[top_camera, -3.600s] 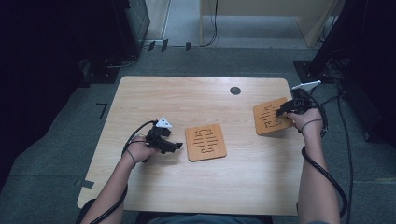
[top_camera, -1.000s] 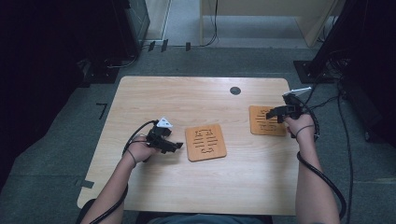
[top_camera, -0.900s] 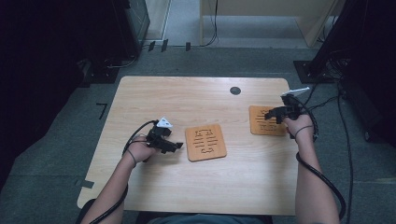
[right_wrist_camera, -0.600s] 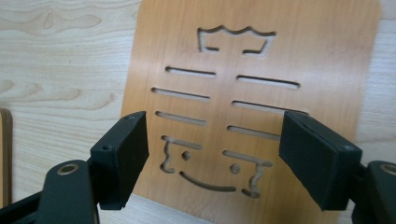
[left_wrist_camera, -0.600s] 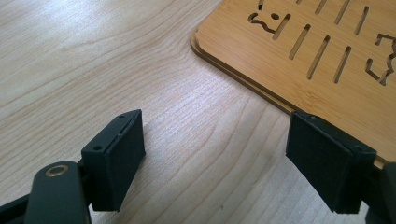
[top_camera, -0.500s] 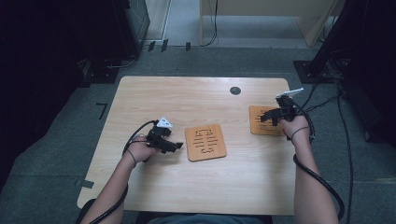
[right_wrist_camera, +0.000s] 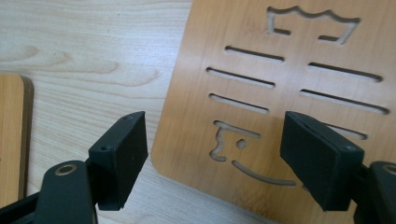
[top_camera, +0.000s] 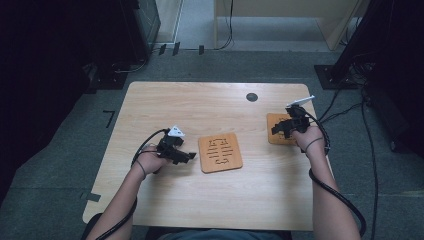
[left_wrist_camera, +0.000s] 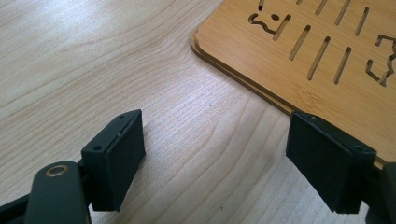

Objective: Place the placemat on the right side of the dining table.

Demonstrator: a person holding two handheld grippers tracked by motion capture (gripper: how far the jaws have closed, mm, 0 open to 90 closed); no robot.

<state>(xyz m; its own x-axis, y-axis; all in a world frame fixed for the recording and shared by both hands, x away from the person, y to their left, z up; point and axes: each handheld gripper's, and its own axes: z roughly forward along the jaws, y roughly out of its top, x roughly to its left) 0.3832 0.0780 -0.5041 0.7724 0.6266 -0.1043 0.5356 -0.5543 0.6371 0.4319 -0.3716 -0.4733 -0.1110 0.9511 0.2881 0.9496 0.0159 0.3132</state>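
Observation:
Two square wooden boards with cut-out slots lie on the light wooden table (top_camera: 200, 105). One board (top_camera: 220, 152) rests near the middle, the other (top_camera: 278, 131) near the right edge. My left gripper (top_camera: 186, 157) sits low just left of the middle board, jaws open over bare table (left_wrist_camera: 196, 116); that board's corner (left_wrist_camera: 317, 60) reaches toward its right jaw. My right gripper (top_camera: 281, 127) hovers over the right board, also open. The lower left corner of this board (right_wrist_camera: 289, 84) lies between its jaws, and the middle board's edge (right_wrist_camera: 11, 140) shows at far left.
A small black round disc (top_camera: 252, 97) is set in the tabletop at the back right. Cables (top_camera: 345, 205) trail from both grippers. Dark equipment stands (top_camera: 350, 65) and floor cables surround the table.
My right gripper has drifted a little left toward the table's centre, and the right board has shifted and turned slightly with it. The left gripper and middle board have stayed put.

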